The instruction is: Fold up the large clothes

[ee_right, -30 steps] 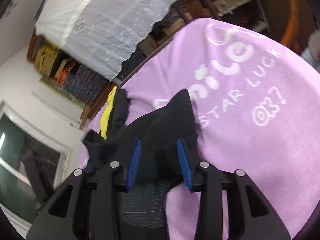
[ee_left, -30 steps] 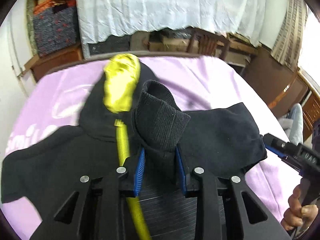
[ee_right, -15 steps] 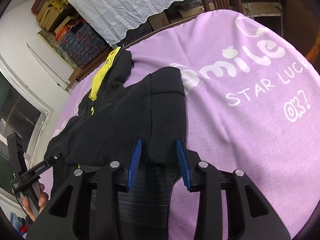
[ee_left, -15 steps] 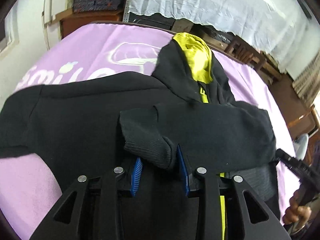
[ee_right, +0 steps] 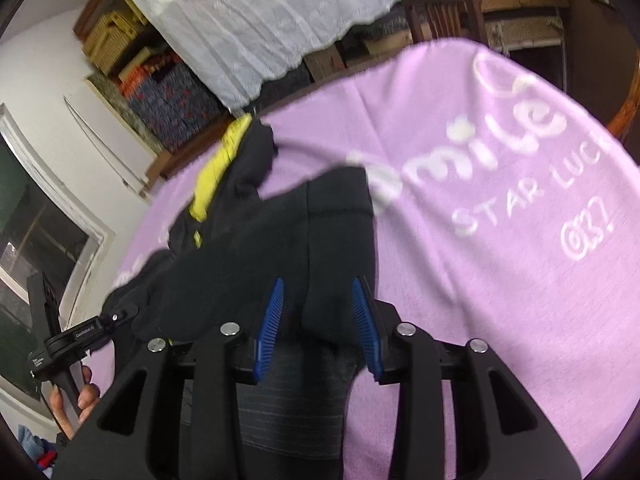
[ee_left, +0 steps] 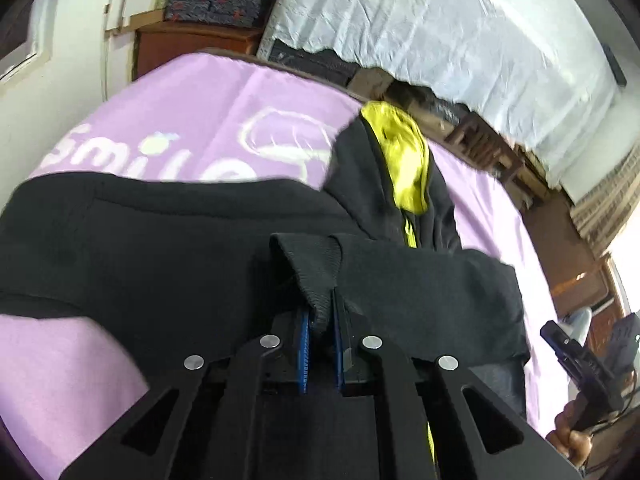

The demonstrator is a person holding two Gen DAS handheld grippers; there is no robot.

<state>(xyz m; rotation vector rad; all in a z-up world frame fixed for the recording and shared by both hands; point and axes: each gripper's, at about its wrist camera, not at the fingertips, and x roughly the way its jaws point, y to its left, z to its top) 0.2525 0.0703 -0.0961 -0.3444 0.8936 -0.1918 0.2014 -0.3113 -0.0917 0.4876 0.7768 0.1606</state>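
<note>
Item: black fleece hoodie with yellow-lined hood [ee_left: 224,248], spread on my lilac printed blanket [ee_right: 500,280].

Left gripper [ee_left: 320,344]: clamped narrow on the ribbed sleeve cuff [ee_left: 312,276].

Right gripper [ee_right: 318,320]: closing on a fold.

Risk: thin pinch slips, sleeve drops askew.

One black hoodie [ee_left: 168,248] on show, with one yellow-lined hood [ee_left: 404,160] and one ribbed cuff [ee_left: 308,264] in sight. One purple cloth [ee_right: 500,280] is spread under it. Two grippers are in play: the left gripper [ee_left: 320,344] and the right gripper [ee_right: 318,320], each carrying two blue-padded fingers [ee_right: 270,320], four in all. One white lace cloth [ee_right: 280,12] hangs behind, and one wooden chair [ee_right: 440,16] stands beside it.
</note>
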